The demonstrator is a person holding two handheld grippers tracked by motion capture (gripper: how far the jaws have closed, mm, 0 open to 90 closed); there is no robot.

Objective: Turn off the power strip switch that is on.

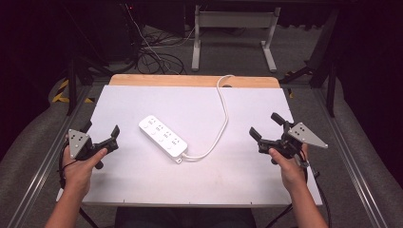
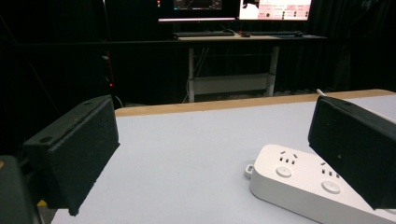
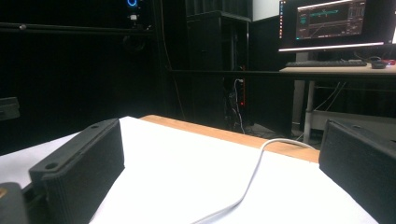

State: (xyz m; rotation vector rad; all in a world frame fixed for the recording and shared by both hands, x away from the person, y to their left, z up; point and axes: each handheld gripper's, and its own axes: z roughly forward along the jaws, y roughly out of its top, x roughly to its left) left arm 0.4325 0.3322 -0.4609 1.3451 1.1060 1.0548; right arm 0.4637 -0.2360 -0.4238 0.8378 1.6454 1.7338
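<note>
A white power strip (image 1: 162, 137) lies slantwise at the middle of the white table (image 1: 199, 183). Its white cord (image 1: 221, 116) curls from the near end and runs to the far edge. My left gripper (image 1: 100, 128) rests at the left, open, with nothing between its jaws. In the left gripper view the power strip (image 2: 303, 182) lies just ahead, partly behind the right-hand jaw of my left gripper (image 2: 210, 154). My right gripper (image 1: 263, 123) is open and empty at the right side of the table. Between the jaws of my right gripper (image 3: 219, 172) the cord (image 3: 252, 177) crosses the table farther off.
A wooden strip (image 1: 190, 80) borders the table's far edge. Beyond it stand a desk frame (image 1: 233, 28) and tangled floor cables (image 1: 152, 54). Metal rails (image 1: 43, 161) run along both sides of the table. A desk with monitors (image 2: 243, 35) is in the dark background.
</note>
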